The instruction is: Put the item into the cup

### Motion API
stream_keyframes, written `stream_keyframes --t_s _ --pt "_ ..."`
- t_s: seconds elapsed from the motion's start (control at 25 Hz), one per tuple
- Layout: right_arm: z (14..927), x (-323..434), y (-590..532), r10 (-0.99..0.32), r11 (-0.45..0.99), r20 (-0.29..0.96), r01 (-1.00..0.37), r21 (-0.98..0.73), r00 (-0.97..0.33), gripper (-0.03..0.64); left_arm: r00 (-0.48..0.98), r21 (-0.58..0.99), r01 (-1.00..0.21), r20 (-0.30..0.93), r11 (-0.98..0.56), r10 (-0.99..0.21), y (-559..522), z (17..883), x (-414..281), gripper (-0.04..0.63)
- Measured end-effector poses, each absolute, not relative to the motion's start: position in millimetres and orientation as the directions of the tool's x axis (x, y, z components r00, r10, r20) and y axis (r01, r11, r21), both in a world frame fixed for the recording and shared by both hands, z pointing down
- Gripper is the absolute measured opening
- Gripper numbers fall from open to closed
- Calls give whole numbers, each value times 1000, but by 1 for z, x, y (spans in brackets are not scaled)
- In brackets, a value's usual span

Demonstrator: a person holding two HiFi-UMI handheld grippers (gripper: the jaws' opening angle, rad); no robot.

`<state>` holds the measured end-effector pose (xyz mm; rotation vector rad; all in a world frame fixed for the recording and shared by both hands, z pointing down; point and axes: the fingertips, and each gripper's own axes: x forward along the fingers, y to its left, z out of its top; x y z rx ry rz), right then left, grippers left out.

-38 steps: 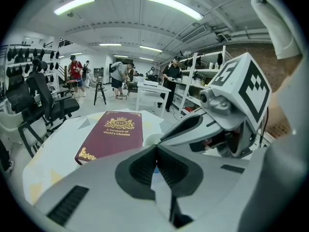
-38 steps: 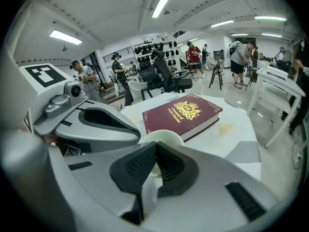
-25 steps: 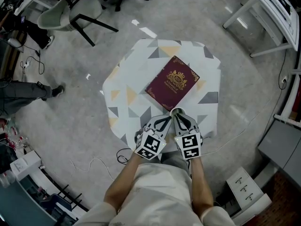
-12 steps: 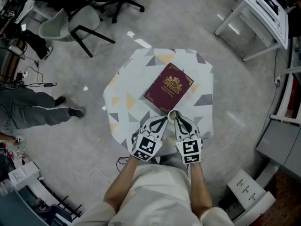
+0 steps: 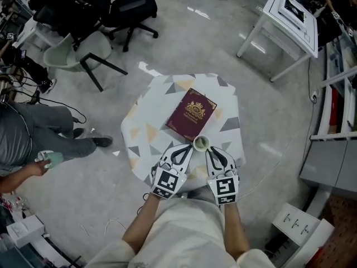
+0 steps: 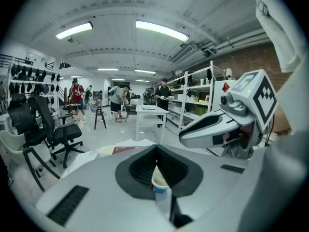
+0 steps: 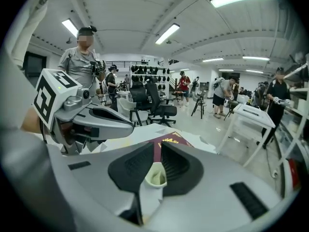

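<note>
A small white paper cup [image 5: 201, 143] with a blue band stands upright at the near edge of the patterned table [image 5: 150, 110], just in front of a maroon book [image 5: 191, 114]. My right gripper [image 5: 210, 149] comes in from the near right. In the right gripper view the cup [image 7: 156, 174] sits between its dark pads [image 7: 181, 164], jaws closed in on it. My left gripper [image 5: 189, 148] is beside it with jaws together at the tips. In the left gripper view the cup [image 6: 161, 181] shows in their slit. I cannot make out any separate item.
Office chairs [image 5: 131, 10] stand on the floor beyond the table. A white desk [image 5: 287, 15] is at the far right. A person's legs [image 5: 50, 144] are on the left. Cables run over the floor, and grey cabinets [image 5: 326, 166] line the right side.
Both grippers and the cup stay together at the table's near edge. The cup now shows between the two tips. The head view has drawn back, and a person walked in at the left.
</note>
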<state>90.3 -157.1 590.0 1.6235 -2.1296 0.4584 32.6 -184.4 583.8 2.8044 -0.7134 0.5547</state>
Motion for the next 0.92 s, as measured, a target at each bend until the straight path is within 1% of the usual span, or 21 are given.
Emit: stream_keyframes --t_s 0.48,0.68,0.92 --pt "555 75 -121 -873 148 476 -987 55 -104 40 864 81 -428 329 -900 -381 -159 551 11 14" --pt "539 70 -116 -887 122 456 -990 75 -75 40 875 72 -413 308 -908 -373 -156 542 4 14" --pt "536 65 -109 -890 118 451 -990 81 -69 40 881 67 -408 292 -911 -373 -151 536 -2 13"
